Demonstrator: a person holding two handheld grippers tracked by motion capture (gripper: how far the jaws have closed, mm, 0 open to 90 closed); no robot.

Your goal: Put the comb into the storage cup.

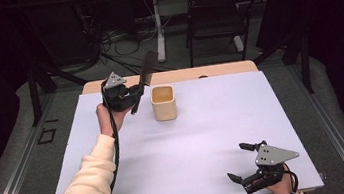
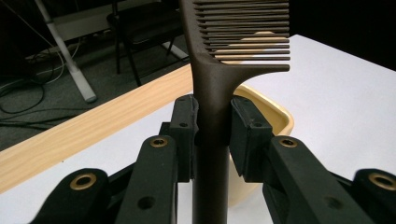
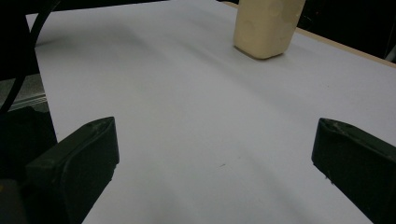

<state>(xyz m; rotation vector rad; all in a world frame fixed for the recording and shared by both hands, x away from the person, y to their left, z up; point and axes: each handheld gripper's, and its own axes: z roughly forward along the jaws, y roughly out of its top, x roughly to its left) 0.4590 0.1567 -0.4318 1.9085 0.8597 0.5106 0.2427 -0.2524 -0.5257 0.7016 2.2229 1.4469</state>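
A dark brown comb (image 1: 145, 71) stands tilted up and away, its handle clamped between the jaws of my left gripper (image 1: 134, 96), which is held above the far left of the table. In the left gripper view the comb (image 2: 212, 84) rises between the two pads, teeth at the top, and my left gripper (image 2: 212, 125) is shut on its handle. Just right of it stands a cream square cup (image 1: 164, 103), open-topped, with its rim (image 2: 278, 116) behind the handle. My right gripper (image 1: 236, 160) rests near the front right corner, jaws wide apart and empty (image 3: 215, 154), with the cup (image 3: 266, 28) far ahead.
A white sheet (image 1: 205, 138) covers the table, with a wooden strip (image 1: 172, 76) along the far edge. Beyond the table stand a black chair (image 1: 215, 15) and a white desk leg (image 1: 158, 28), with cables on the floor.
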